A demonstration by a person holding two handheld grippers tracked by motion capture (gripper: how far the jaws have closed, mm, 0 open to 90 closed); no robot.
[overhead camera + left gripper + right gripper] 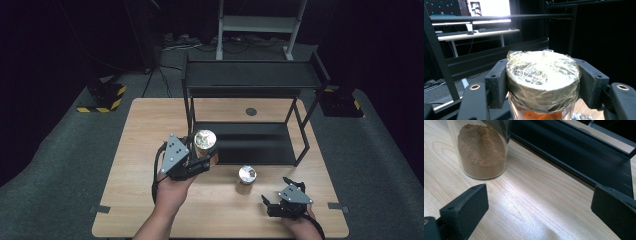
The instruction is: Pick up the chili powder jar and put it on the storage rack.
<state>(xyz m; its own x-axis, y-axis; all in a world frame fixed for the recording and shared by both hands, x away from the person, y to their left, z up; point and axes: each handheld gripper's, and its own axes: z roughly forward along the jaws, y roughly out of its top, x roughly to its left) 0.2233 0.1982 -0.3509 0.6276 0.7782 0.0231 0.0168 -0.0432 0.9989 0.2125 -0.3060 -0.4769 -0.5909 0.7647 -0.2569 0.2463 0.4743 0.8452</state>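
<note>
Since the left gripper (200, 162) is clamped on the foil-capped spice jar (205, 142) just below its crinkled foil-wrapped lid (542, 75), the jar sits at the front left corner of the black shelf rack (250, 75). Clear wall, orange powder inside: likely rigid, smooth and slippery, breakable if glass, moderate weight. Best hold looks like the straight wall under the lid, not the foil. Right gripper (280, 197) rests spread wide, empty, near a second jar of brown powder (482, 152) standing on the wooden table (150, 125).
</note>
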